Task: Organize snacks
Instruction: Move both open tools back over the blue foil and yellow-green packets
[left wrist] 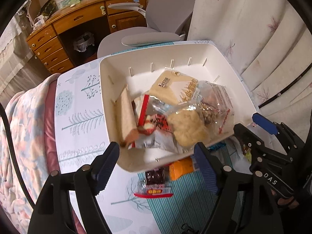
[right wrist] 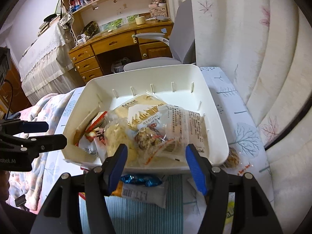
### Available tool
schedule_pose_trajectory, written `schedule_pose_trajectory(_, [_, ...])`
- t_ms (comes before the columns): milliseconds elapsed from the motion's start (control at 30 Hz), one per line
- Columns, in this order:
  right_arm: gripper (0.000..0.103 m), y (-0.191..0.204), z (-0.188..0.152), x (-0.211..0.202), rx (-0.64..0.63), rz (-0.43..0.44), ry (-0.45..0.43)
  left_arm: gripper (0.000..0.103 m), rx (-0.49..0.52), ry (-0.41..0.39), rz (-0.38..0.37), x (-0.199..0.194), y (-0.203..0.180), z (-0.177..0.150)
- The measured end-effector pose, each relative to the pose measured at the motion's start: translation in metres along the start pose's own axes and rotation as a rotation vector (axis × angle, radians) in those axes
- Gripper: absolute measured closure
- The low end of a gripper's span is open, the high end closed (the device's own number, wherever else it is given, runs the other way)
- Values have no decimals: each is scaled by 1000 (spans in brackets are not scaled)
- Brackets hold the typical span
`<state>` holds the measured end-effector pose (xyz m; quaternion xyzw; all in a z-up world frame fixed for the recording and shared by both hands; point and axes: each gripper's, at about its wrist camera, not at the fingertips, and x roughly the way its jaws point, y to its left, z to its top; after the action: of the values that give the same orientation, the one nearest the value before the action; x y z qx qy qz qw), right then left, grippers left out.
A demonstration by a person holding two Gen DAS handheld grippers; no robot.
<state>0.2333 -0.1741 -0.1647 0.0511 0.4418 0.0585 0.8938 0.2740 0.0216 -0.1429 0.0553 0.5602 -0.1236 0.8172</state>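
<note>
A white bin (left wrist: 106,97) (right wrist: 136,74) stands on the tree-print tablecloth, piled with snacks: a cream bread pack (left wrist: 171,89) (right wrist: 140,107), a clear bag of pale puffs (left wrist: 187,130), a clear granola bag (right wrist: 150,138) and a blurred red-and-white packet (left wrist: 150,130). My left gripper (left wrist: 156,165) hangs open over the bin's near rim, nothing between its pads. My right gripper (right wrist: 156,167) is open above the same rim, also holding nothing. Loose snacks lie in front of the bin: a dark red packet (left wrist: 156,175), an orange packet (left wrist: 181,167) and a blue wrapper (right wrist: 141,180).
A round wrapped snack (right wrist: 232,157) lies right of the bin. A white curtain (right wrist: 253,58) hangs close on the right. A patterned blanket (left wrist: 23,136) lies past the table's left edge. Beyond the bin stand a grey chair (left wrist: 156,19) and a wooden desk (left wrist: 78,19).
</note>
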Motion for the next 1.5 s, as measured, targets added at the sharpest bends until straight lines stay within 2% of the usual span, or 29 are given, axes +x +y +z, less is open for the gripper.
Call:
schedule_pose_trajectory(100, [32, -5, -4, -11, -1, 12, 3, 25, -24, 2, 8, -8, -5, -10])
schedule_pose_trajectory(300, [31, -13, -13, -28, -25, 44, 14, 24, -85, 3, 19, -21, -17, -34])
schedule_pose_trajectory(667, [30, -39, -33, -51, -81, 100, 63, 22, -217, 58, 39, -19, -42, -81])
schedule_pose_trajectory(933, [30, -67, -41, -48, -65, 140, 129, 22, -374, 102, -7, -2, -54, -105])
schedule_pose_trajectory(1067, [30, -82, -48, -42, -57, 150, 176, 22, -418, 94, -23, 5, -61, -109])
schedule_pose_trajectory(1267, [30, -102, -57, -30, -36, 148, 240, 22, -427, 77, -43, 19, -77, -102])
schedule_pose_trajectory(1500, [30, -128, -64, -10, 14, 149, 321, 22, -428, 78, -30, 46, -90, -89])
